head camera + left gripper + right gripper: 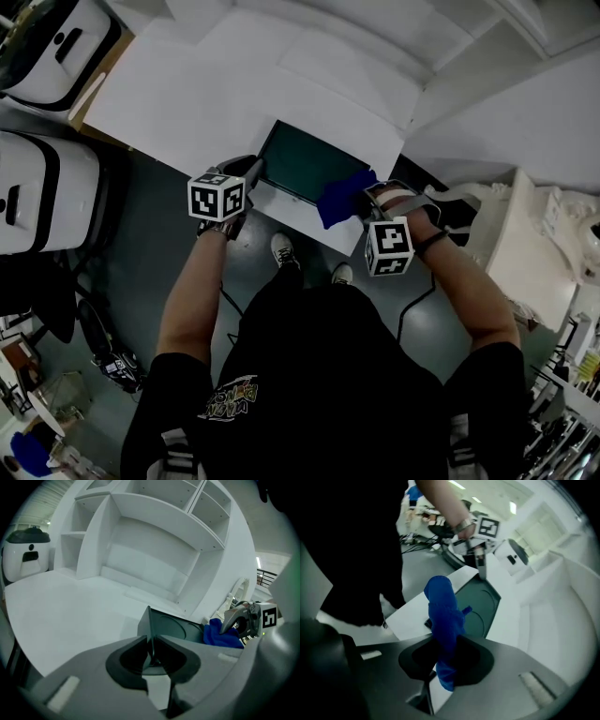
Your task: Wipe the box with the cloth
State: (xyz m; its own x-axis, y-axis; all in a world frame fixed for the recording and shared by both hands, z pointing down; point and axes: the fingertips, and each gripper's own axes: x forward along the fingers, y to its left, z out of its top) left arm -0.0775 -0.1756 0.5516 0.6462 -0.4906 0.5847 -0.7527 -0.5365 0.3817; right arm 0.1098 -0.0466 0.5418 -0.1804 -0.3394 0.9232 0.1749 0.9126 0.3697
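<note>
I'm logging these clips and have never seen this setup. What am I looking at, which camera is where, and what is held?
There is no robot: a person stands at a white table with a two-jaw gripper in each hand. The top-down picture comes from a camera on the person's head; the other two ride on the grippers and look along their jaws. At the table's near edge lies a flat dark green box. The left gripper is shut on the box's thin edge. The right gripper is shut on a blue cloth, which sits at the box's right corner.
</note>
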